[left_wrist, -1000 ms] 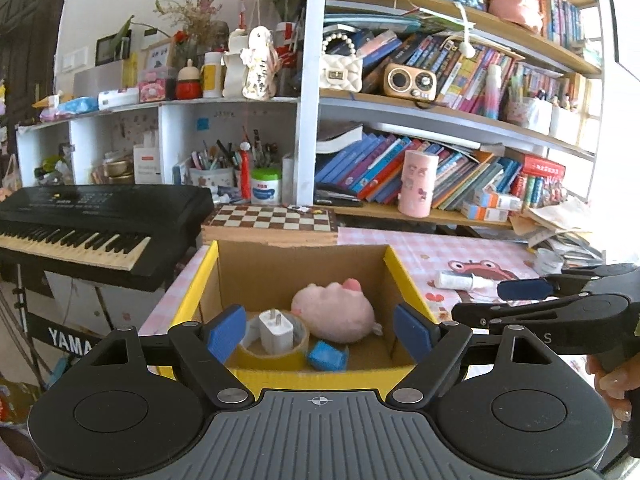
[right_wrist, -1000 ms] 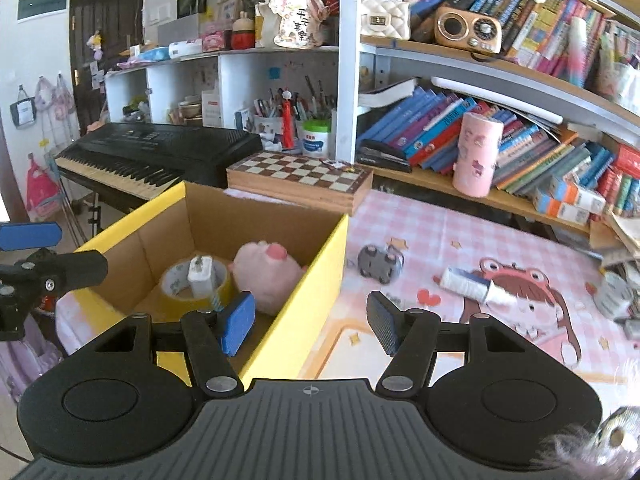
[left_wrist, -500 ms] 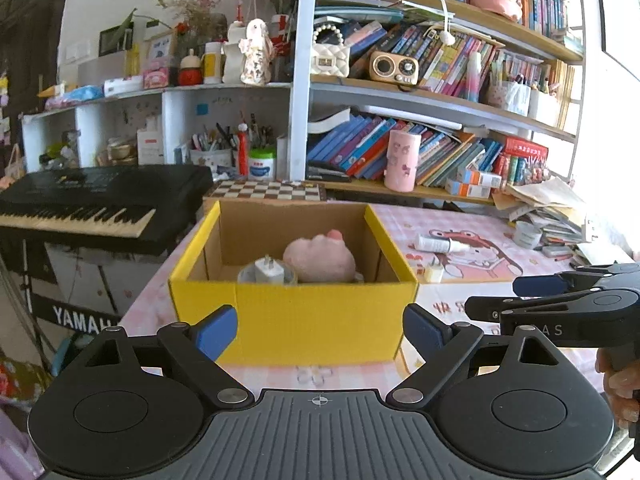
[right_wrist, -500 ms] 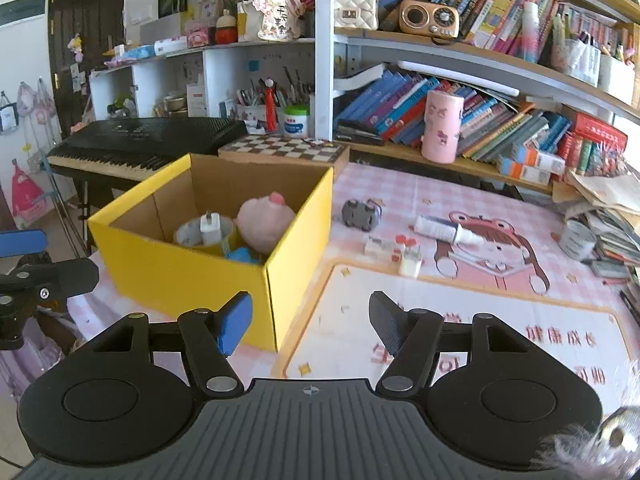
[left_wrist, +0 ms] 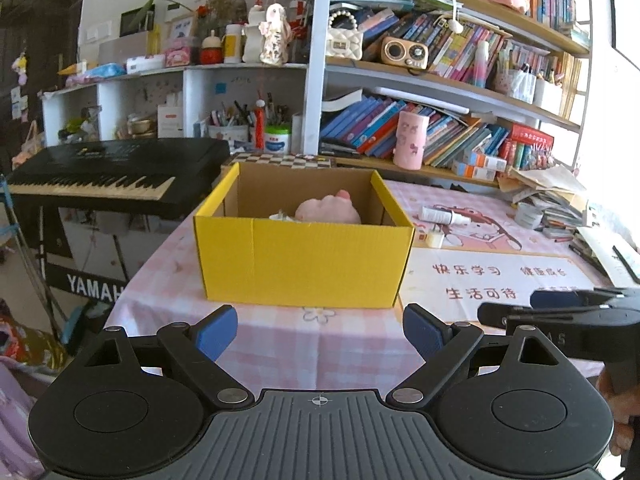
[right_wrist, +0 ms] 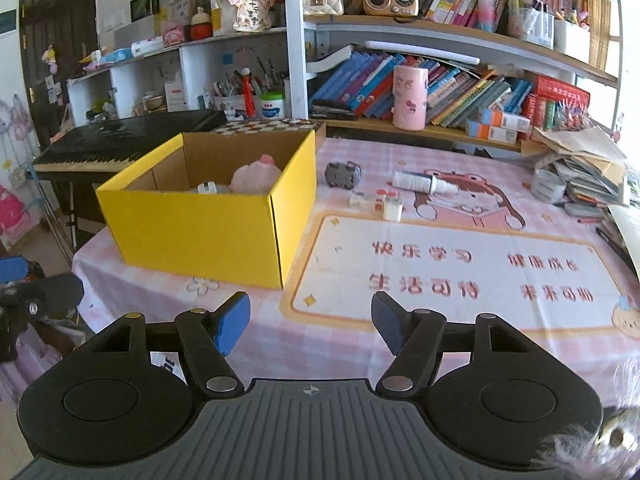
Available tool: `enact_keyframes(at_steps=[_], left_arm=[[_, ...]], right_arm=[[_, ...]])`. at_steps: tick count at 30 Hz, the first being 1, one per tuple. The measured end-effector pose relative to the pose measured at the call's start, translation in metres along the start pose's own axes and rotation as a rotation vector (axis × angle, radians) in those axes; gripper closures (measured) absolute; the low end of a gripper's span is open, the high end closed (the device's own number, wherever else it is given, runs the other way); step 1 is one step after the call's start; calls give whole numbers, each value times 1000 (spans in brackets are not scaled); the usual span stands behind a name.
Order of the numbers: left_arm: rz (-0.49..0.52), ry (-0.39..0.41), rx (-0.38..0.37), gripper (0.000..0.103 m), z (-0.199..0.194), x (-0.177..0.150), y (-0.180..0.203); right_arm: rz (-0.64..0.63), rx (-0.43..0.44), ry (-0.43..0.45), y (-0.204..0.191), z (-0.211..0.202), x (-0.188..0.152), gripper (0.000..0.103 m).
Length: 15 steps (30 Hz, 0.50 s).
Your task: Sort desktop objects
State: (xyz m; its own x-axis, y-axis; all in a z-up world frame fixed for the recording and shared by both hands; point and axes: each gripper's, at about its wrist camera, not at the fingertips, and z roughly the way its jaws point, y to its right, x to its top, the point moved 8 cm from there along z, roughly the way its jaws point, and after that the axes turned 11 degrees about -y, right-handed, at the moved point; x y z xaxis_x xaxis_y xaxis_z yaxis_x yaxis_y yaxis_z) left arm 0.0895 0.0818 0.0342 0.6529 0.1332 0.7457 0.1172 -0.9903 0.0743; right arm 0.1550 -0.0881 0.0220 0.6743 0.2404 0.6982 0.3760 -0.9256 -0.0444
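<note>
Both grippers sit back from the table's near edge with nothing between their blue pads: the left gripper [left_wrist: 319, 334] stands wide, and the right gripper [right_wrist: 311, 320] is at a middling gap, its jaws opening.

From the right wrist view, the yellow box [right_wrist: 208, 228] lies at about 10 o'clock on the pink checked table [right_wrist: 328, 332], with a pink plush [right_wrist: 256, 178] and a white plug [right_wrist: 206, 189] already inside. Well apart from the box, at about 1 o'clock, loose things wait on the printed mat [right_wrist: 460, 272]: a grey toy car [right_wrist: 340, 174] nearest the box, a white tube [right_wrist: 420, 181] beyond it, and a small white bottle [right_wrist: 392, 207] with a little white block [right_wrist: 360, 200] just beside it. A grey tape roll [right_wrist: 549, 186] sits at about 2 o'clock against the paper pile.

The step in hand looks like choosing the next piece to box. The right gripper is the better placed for it. A good approach would come straight over the mat, line the pads across the narrow sides of one object, and keep clear of its neighbour, since the bottle and block lie close enough to be knocked.
</note>
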Motion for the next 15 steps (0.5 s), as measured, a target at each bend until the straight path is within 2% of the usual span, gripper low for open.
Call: enact_keyframes(at_steps=[6, 15], left_arm=[[2, -19, 4, 11, -2, -11, 1], [19, -44, -8, 11, 0, -20, 7]], right_arm=[[24, 4, -36, -1, -1, -17, 38], [-7, 11, -52, -9, -4, -30, 35]])
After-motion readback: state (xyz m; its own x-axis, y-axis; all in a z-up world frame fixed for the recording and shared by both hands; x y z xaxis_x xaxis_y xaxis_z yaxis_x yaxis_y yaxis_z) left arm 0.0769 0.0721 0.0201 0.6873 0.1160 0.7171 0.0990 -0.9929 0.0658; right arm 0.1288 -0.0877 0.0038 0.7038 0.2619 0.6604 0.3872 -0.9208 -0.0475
